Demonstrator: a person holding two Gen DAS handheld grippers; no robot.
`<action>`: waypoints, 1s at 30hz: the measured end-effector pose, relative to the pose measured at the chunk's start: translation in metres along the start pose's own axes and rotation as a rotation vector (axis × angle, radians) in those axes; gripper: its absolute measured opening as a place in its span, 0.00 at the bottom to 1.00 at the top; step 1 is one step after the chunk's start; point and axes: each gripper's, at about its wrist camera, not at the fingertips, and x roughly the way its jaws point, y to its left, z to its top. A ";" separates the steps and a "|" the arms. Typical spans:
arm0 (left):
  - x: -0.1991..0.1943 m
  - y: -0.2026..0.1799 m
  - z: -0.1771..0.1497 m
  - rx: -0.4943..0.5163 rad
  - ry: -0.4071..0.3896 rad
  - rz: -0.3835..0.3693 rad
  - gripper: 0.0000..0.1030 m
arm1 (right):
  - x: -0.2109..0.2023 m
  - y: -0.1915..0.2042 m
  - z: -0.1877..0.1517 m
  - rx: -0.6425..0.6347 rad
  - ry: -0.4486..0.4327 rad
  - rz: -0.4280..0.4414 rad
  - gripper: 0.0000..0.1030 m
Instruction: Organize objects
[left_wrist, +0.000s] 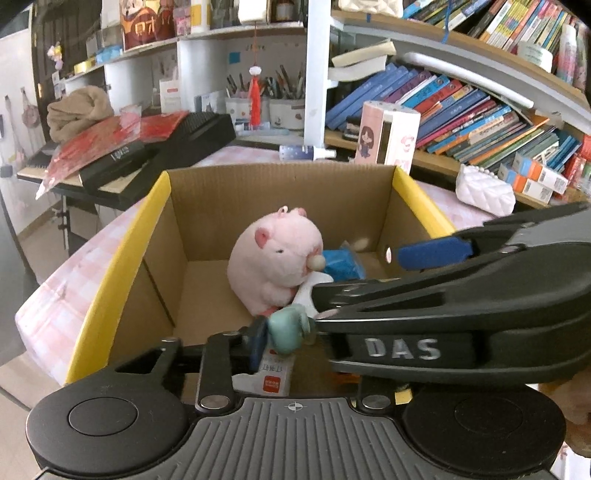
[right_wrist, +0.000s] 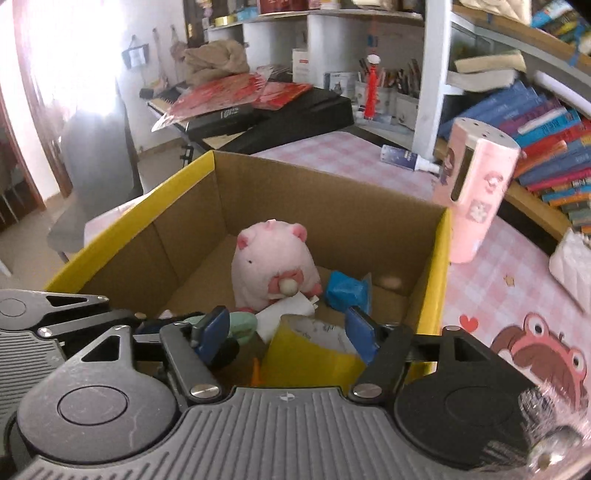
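An open cardboard box (left_wrist: 207, 206) with yellow flaps holds a pink pig plush (left_wrist: 275, 258) and a blue packet (left_wrist: 341, 264). My left gripper (left_wrist: 291, 339) hangs over the box's near end. Its left pad (left_wrist: 258, 343) lies against a small mint-green toy (left_wrist: 288, 332); its other finger is hidden behind my right gripper (left_wrist: 376, 275), which crosses in front. In the right wrist view my right gripper (right_wrist: 288, 332) stands open. A yellow carton (right_wrist: 314, 354) with a white label sits between its pads (right_wrist: 212, 332), clear of the left one. The pig (right_wrist: 273, 266) sits beyond.
A pink checked tablecloth (right_wrist: 476, 280) covers the table around the box. A tall pink canister (right_wrist: 476, 192) stands just past the box's right wall, with a white quilted pouch (left_wrist: 484, 190) and a spray bottle (left_wrist: 306, 152) nearby. Bookshelves (left_wrist: 480, 122) rise behind; a keyboard (left_wrist: 155, 155) stands to the left.
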 end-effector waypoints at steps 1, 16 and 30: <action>-0.003 0.000 -0.001 0.000 -0.009 0.001 0.40 | -0.004 0.000 -0.001 0.010 -0.005 0.000 0.66; -0.061 0.006 -0.020 -0.020 -0.119 -0.037 0.61 | -0.081 0.018 -0.026 0.077 -0.149 -0.101 0.67; -0.100 0.016 -0.051 -0.026 -0.121 -0.054 0.72 | -0.133 0.037 -0.078 0.164 -0.213 -0.279 0.75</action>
